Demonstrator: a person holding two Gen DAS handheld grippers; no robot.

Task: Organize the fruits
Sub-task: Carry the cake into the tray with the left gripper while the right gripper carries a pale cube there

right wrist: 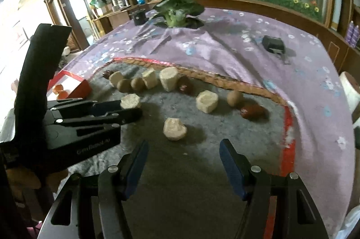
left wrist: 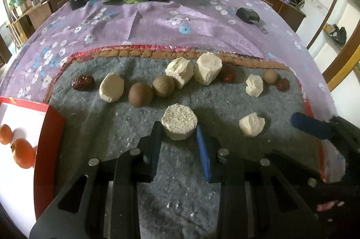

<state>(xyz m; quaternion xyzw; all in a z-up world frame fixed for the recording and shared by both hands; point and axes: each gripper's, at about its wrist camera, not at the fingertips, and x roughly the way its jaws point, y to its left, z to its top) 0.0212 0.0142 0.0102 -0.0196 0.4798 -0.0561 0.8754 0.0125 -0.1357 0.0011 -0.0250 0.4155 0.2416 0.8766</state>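
The hexagonal pale chunk [left wrist: 179, 125] sits flat face up on the grey felt mat [left wrist: 112, 126], its short axis upright, between the fingers of the left gripper [left wrist: 178, 135] — the jaws stand just beside its two sides, and firm contact cannot be told. The right wrist view shows the same chunk [right wrist: 130, 101] at the left gripper's tips [right wrist: 132, 109]. The right gripper [right wrist: 183, 152] hangs over the mat with jaws wide apart, a broken pale chunk [right wrist: 174, 128] just ahead of it. Behind lie five more pale chunks, three round brown fruits [left wrist: 140, 94] and four red dates [left wrist: 83, 82] — all in a loose row. At far left, a red-rimmed box [left wrist: 48, 139] holds two oranges [left wrist: 22, 152].
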